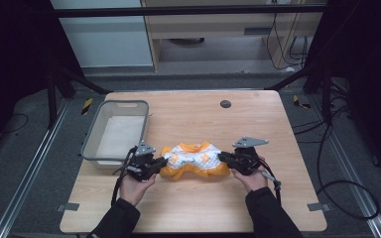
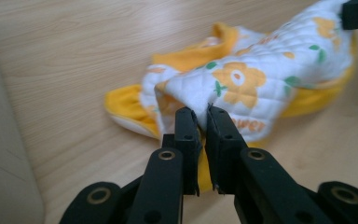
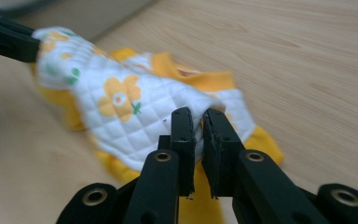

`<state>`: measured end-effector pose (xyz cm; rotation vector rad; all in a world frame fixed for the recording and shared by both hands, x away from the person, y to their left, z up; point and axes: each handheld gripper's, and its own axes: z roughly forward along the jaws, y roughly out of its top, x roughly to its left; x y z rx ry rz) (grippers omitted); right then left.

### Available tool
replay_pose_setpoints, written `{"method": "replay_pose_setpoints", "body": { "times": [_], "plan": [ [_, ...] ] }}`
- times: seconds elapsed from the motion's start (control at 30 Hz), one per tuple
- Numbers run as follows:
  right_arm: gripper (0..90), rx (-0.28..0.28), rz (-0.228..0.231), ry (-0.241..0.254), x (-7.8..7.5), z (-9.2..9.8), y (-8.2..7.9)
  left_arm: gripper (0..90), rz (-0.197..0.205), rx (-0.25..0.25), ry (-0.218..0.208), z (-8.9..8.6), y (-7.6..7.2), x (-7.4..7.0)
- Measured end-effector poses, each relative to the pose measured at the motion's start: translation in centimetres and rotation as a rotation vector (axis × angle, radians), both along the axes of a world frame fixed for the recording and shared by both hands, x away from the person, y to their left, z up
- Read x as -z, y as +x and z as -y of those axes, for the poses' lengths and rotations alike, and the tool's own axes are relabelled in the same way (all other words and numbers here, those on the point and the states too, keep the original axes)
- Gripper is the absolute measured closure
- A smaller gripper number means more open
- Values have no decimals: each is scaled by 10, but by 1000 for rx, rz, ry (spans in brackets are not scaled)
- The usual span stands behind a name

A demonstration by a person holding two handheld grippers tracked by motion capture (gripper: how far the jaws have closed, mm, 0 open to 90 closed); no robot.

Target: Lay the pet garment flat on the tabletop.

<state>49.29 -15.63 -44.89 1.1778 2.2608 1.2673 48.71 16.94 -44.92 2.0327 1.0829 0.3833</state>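
Observation:
A small quilted white garment with orange flowers and an orange lining [image 1: 195, 160] lies bunched on the wooden table [image 1: 193, 114], stretched between both grippers. My left gripper [image 1: 162, 161] is shut on the garment's left end; in the left gripper view the white quilted cloth [image 2: 242, 84] is pinched between the black jaws [image 2: 204, 116]. My right gripper [image 1: 222, 157] is shut on the right end, and the right gripper view shows the cloth [image 3: 121, 102] clamped at the jaw tips [image 3: 200, 116]. The other gripper's jaw bites the far end of the cloth in each gripper view.
A grey plastic basket [image 1: 92, 141] stands at the table's left, just behind my left hand. A dark round hole [image 1: 225, 104] sits in the tabletop farther back. Bare wood extends in front of and behind the garment. Cables lie on the floor to the right.

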Motion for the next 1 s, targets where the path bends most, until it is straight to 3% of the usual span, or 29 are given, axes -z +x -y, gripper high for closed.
{"method": "replay_pose_setpoints", "body": {
  "times": [0.13,0.2,0.3,0.47,0.57,0.7,0.83,1.0],
  "plan": [
    [789,46,34,-86,24,-10,16,793,0,-38,30,7,13,18],
    [758,53,39,-93,26,-12,17,690,22,-52,47,7,12,19],
    [692,52,71,-86,18,-7,11,504,54,-52,33,0,6,12],
    [621,30,111,-41,1,8,-6,417,90,-17,49,-15,-15,-2],
    [583,7,119,-23,-2,18,-20,402,100,1,46,-23,-30,0],
    [537,-11,98,-41,7,25,-34,400,66,14,78,-28,-39,16],
    [499,-16,57,-75,24,24,-39,417,26,17,101,-26,-37,29],
    [491,-32,17,-127,41,17,-33,444,10,14,142,-22,-31,36]
  ]
}}
